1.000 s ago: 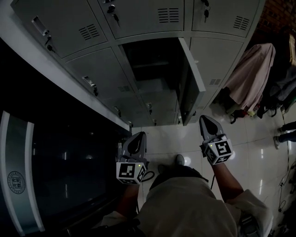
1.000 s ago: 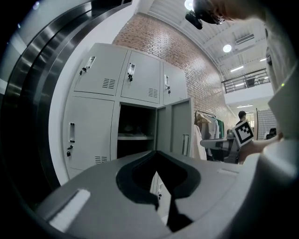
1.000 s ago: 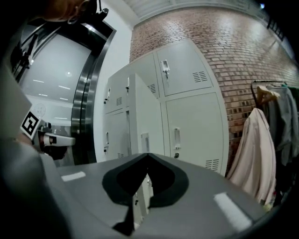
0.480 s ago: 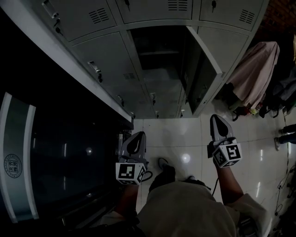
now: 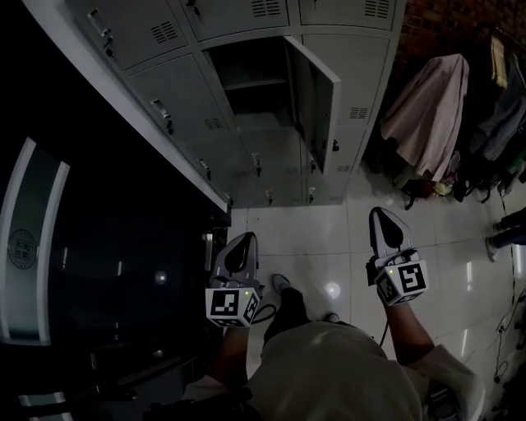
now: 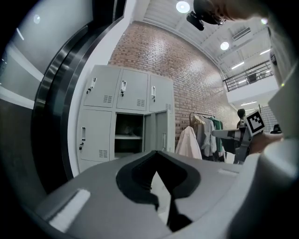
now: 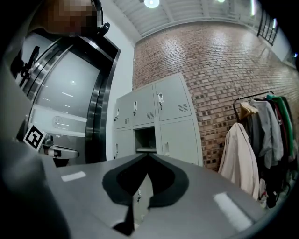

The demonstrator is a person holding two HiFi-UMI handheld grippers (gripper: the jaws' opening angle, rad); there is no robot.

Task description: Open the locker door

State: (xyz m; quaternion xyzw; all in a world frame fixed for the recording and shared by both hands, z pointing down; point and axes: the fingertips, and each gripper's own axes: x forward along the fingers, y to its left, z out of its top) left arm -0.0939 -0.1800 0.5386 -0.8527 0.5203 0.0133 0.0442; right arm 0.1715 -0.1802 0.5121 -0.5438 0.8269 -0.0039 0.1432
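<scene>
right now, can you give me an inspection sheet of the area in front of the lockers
surface: glossy pale tiled floor
job's things: locker door swung open; the compartment behind it shows a shelf
clutter: pale coat and other clothes on a rack, small things on the floor beneath
grippers: left gripper and right gripper both shut, empty, well clear of the lockers
cables: thin cord by the left gripper's cube
surroundings: brick wall, dark glass panel

Bare red brick wall (image 7: 224, 60) at the back; glossy pale floor tiles (image 5: 329, 238) with lamp glints; coats (image 7: 238, 158) on a clothes rack (image 7: 254, 99) at right; round ceiling lights (image 6: 183, 6); dark glass panel (image 5: 99, 271) at left.
</scene>
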